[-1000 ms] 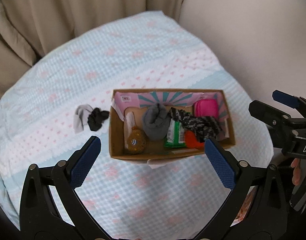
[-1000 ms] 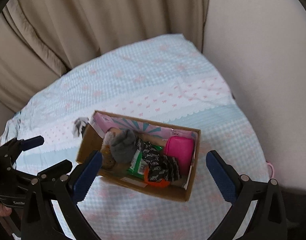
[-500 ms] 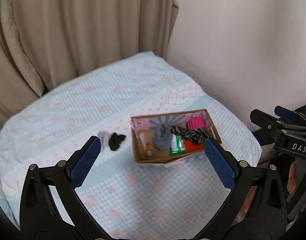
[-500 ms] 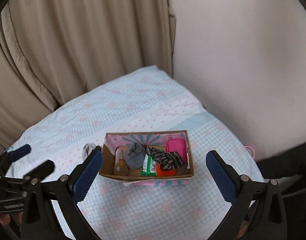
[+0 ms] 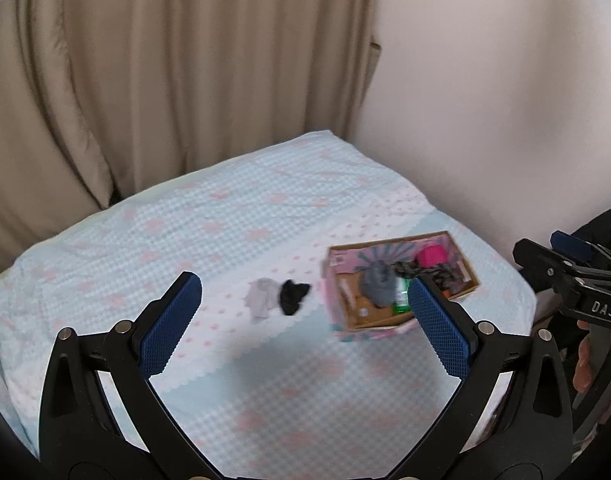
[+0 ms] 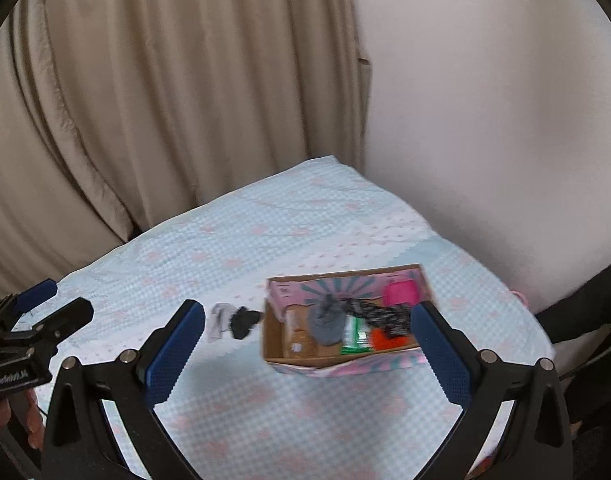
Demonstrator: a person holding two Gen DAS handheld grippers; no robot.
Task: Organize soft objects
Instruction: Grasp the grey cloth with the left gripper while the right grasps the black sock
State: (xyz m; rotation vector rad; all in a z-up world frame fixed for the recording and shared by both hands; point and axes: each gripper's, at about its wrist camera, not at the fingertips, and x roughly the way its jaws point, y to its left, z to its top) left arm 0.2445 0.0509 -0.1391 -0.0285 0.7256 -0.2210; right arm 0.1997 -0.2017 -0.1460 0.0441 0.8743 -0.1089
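Note:
A cardboard box (image 5: 369,320) (image 6: 275,350) with a pink lining sits on the bed. It holds a grey sock (image 5: 379,284) (image 6: 325,322), a pink pouch (image 5: 431,256) (image 6: 401,294), a black patterned cloth (image 6: 379,314), a green packet (image 6: 355,334) and an orange item (image 6: 383,338). Left of the box a light grey sock (image 5: 261,298) (image 6: 217,320) and a black sock (image 5: 293,296) (image 6: 243,320) lie on the cover. My left gripper (image 5: 305,320) and right gripper (image 6: 307,352) both hang open well above the bed, holding nothing.
The bed has a pale blue checked cover (image 5: 233,224) with pink hearts. Beige curtains (image 5: 165,80) hang behind it and a plain wall (image 5: 485,100) stands on the right. A hand (image 5: 585,364) grips the other tool at the right edge.
Both grippers have pulled up and back from the box, so bed and box look smaller and farther. The box has drifted right in the left wrist view. Both stay open.

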